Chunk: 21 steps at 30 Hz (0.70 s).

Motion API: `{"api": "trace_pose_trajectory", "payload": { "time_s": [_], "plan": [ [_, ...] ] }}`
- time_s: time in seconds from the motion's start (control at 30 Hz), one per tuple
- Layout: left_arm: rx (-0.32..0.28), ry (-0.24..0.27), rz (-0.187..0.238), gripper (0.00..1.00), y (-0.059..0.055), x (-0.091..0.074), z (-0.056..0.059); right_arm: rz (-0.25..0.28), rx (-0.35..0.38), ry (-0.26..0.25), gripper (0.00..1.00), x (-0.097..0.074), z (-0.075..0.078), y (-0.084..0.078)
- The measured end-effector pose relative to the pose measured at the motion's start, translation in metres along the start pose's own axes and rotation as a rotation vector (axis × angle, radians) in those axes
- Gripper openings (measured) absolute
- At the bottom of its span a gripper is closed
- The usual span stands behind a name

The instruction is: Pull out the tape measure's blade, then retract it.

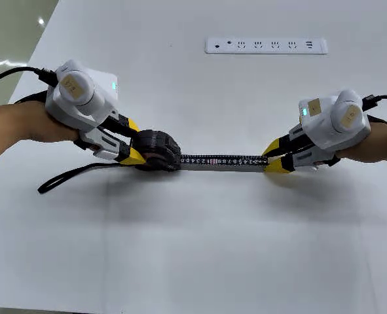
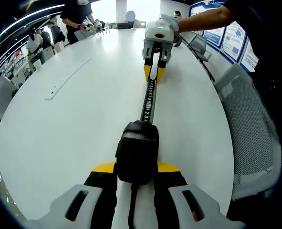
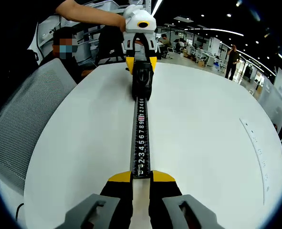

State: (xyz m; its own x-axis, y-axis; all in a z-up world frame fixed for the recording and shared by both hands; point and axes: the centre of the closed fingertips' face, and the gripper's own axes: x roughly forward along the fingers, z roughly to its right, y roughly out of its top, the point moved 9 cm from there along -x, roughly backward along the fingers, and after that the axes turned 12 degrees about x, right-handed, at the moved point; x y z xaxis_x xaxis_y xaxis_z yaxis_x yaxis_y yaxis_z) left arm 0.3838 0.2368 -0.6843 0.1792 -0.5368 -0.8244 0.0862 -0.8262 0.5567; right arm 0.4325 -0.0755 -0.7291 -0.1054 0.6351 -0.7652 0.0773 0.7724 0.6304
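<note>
Now | 1 tape measure (image 1: 157, 150) clamped in L tongs (image 1: 135, 140) | 1 blade (image 1: 222, 159) out, pinched by R tongs (image 1: 272, 157) | 1 pwr strip (image 1: 266, 45)

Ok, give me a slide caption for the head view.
Left gripper holds the tape measure; right gripper grips its extended blade over a white table.

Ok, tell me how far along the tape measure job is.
Done: the blade is drawn out across the table. In hand: the left gripper clamps the tape measure case, the right gripper pinches the blade's end. Left: retracting it; the blade is not yet back in the case.
</note>
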Motion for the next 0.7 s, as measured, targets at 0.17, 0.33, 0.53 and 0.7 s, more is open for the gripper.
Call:
{"api": "trace_pose_trajectory", "payload": {
  "time_s": [0.17,0.33,0.53,0.7],
  "plan": [
    [0.000,0.000,-0.002,0.23,0.000,0.000,0.000,-0.016,0.004,0.002,0.08,-0.004,0.001,-0.002],
    [-0.002,0.000,-0.003,0.23,0.000,0.000,-0.001,-0.033,0.004,0.004,0.08,-0.008,0.002,-0.004],
    [-0.003,-0.001,-0.005,0.23,0.000,0.000,-0.001,-0.051,0.006,-0.001,0.07,-0.012,0.003,-0.008],
    [0.001,-0.003,-0.008,0.23,0.001,0.002,-0.002,-0.072,0.005,-0.003,0.07,-0.015,0.003,-0.013]
  ]
}}
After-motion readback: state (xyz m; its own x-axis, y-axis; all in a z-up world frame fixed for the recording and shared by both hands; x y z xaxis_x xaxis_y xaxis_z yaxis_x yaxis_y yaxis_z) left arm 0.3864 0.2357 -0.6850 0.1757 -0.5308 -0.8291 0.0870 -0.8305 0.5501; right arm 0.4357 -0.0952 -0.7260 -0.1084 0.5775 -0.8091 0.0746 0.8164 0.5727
